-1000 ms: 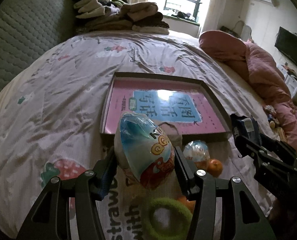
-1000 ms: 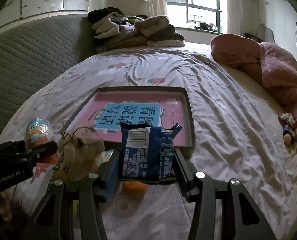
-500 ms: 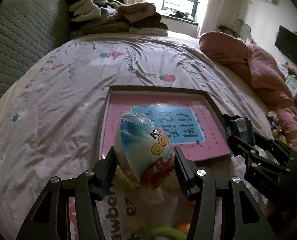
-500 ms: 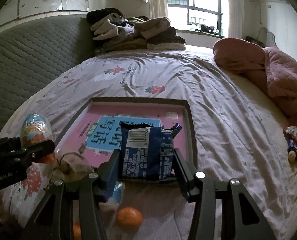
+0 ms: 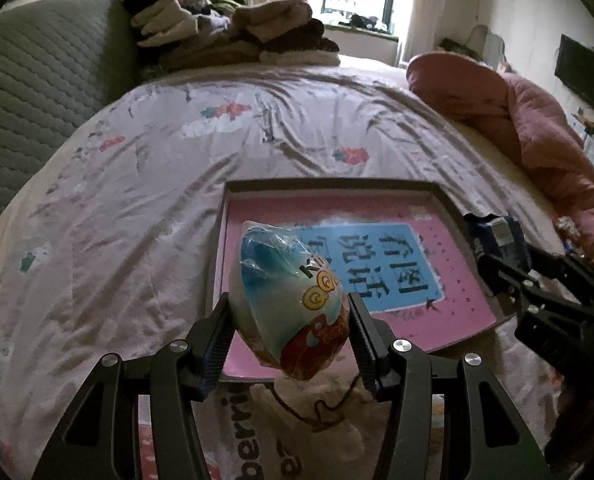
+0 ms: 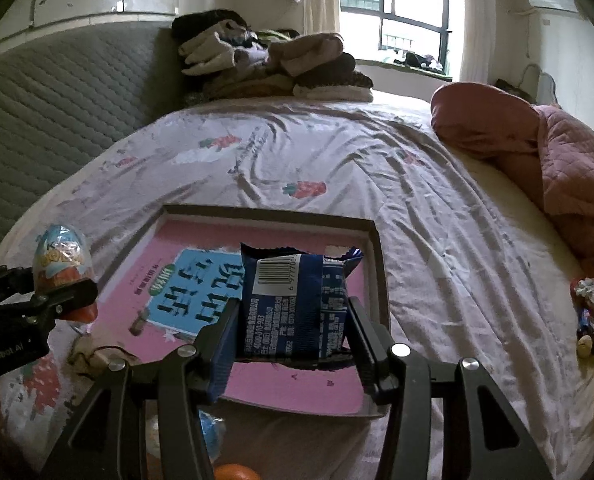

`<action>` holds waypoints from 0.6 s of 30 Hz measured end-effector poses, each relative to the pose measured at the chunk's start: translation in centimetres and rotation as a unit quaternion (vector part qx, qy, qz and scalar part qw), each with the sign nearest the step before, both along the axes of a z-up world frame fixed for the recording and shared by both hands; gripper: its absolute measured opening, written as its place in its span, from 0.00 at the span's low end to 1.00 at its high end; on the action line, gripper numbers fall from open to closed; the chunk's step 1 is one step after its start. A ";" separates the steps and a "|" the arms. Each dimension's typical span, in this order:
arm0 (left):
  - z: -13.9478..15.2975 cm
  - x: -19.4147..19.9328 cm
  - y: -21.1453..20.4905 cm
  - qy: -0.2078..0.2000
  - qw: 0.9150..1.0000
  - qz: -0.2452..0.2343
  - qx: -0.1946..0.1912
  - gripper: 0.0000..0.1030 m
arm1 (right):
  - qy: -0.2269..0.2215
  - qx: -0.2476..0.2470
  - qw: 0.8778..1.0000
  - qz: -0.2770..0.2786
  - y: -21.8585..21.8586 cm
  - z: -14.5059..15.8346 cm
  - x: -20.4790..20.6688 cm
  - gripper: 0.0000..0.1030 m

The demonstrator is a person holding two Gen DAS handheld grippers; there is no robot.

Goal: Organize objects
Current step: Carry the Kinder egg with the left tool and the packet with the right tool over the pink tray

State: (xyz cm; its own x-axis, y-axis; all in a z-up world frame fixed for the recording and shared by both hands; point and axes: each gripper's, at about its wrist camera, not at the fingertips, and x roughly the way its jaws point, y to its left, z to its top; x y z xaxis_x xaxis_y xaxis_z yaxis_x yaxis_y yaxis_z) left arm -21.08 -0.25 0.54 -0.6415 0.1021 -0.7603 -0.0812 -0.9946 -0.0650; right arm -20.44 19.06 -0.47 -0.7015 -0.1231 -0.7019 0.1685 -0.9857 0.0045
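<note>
My left gripper (image 5: 289,332) is shut on a plastic-wrapped egg-shaped toy (image 5: 289,300), blue on top and red below, held above the near left edge of a shallow box (image 5: 329,186) with a pink and blue printed floor. My right gripper (image 6: 293,328) is shut on a dark blue snack packet (image 6: 295,304) with a barcode, held over the near part of the same box (image 6: 269,214). The egg toy also shows in the right wrist view (image 6: 63,266), at the left. The packet shows in the left wrist view (image 5: 493,238), at the right.
The box lies on a bed with a strawberry-print sheet (image 5: 137,208). A beige drawstring pouch (image 5: 321,404) lies just before the box. An orange (image 6: 235,472) and a blue wrapped item (image 6: 213,428) lie below my right gripper. A pink quilt (image 6: 569,168) is at the right, folded clothes (image 6: 273,64) at the back.
Both grippers have moved forward over the bed toward the box, each still holding its object. The oranges and green ring have dropped out of the left wrist view.
</note>
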 end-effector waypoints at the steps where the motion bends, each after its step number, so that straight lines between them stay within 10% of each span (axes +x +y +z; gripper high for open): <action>1: -0.4 -0.3 0.0 -0.006 1.000 -0.001 -0.002 0.54 | -0.003 0.003 1.000 -0.001 0.0 -0.3 -0.2 0.50; 18: -4.8 -4.0 -0.7 -0.046 0.999 0.005 -0.027 0.54 | -0.057 0.017 0.998 0.007 -0.2 -4.1 -2.1 0.50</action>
State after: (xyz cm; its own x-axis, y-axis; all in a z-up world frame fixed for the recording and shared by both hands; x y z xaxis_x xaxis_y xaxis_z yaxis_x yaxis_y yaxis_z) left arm -25.11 -0.91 -4.28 -0.5694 0.0531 -0.8203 -0.0683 -0.9975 -0.0171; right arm -22.50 18.90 -4.55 -0.6153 -0.1068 -0.7810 0.1824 -0.9832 -0.0093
